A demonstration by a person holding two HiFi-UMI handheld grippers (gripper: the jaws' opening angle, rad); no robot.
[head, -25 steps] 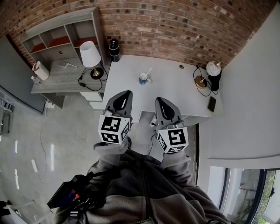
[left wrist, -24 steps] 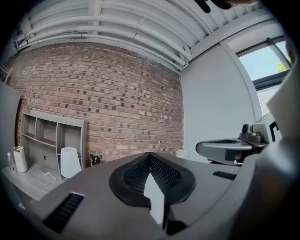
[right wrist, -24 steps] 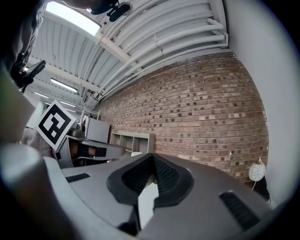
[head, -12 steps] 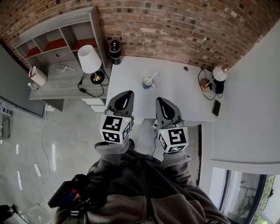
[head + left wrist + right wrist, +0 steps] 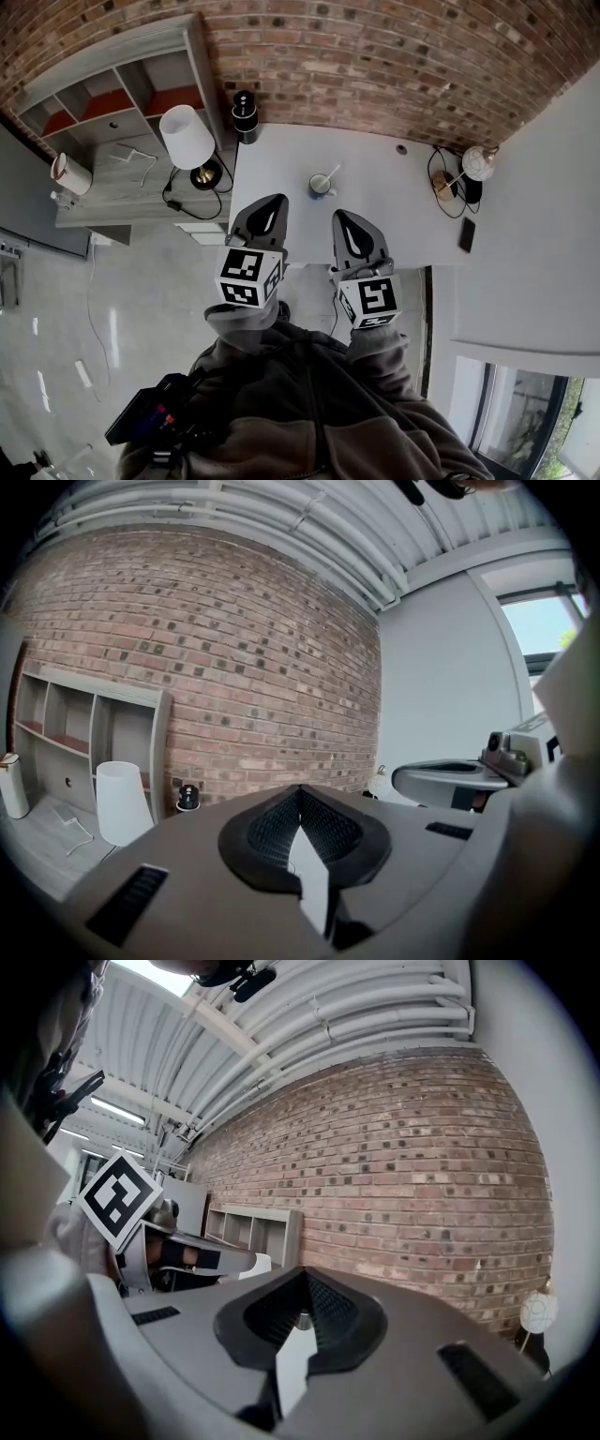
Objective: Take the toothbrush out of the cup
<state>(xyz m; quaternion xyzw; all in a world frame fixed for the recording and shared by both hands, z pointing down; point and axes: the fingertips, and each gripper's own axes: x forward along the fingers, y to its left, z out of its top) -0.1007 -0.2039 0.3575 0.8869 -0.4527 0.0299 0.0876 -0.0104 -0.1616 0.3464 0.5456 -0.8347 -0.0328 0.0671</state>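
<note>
Toothbrush in the cup, both grippers short of it

The toothbrush [image 5: 333,174] stands in the cup [image 5: 320,186], its pale handle leaning out to the right. The cup sits about mid-way across the white desk [image 5: 394,211]. The left gripper [image 5: 265,208] and right gripper [image 5: 345,221] hang side by side over the desk's near edge, well apart from the cup. In its own view each gripper's fingers meet at the tips with nothing between them, left [image 5: 300,794] and right [image 5: 302,1279] alike. A black cylinder [image 5: 245,103] stands at the desk's back left corner, a round white lamp [image 5: 480,161] at its back right, and a dark flat phone [image 5: 467,234] by the right edge. A white-shaded lamp [image 5: 184,134] stands on the grey unit to the left, below the brick wall [image 5: 375,56].
</note>
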